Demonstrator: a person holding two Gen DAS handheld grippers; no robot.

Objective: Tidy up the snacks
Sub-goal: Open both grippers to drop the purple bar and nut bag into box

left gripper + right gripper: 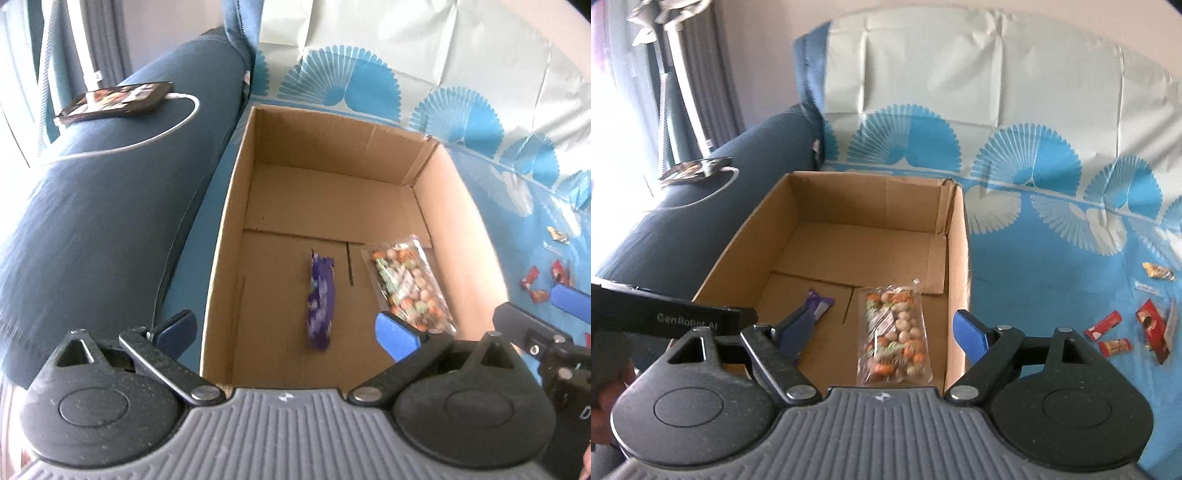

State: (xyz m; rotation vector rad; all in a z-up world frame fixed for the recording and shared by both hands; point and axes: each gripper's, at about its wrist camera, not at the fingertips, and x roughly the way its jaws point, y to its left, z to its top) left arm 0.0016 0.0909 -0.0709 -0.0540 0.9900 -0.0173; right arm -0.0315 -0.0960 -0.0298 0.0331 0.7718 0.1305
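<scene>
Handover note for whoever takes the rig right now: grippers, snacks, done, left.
Left gripper: open, nothing between the fingers, over the near end of the cardboard box.
Right gripper: open, empty, over the same box.
Done: purple snack bar and clear bag of mixed snacks lie side by side on the box floor.
Left: the small red packets, red box and other wrapped pieces on the blue patterned cloth, right of the box.
</scene>
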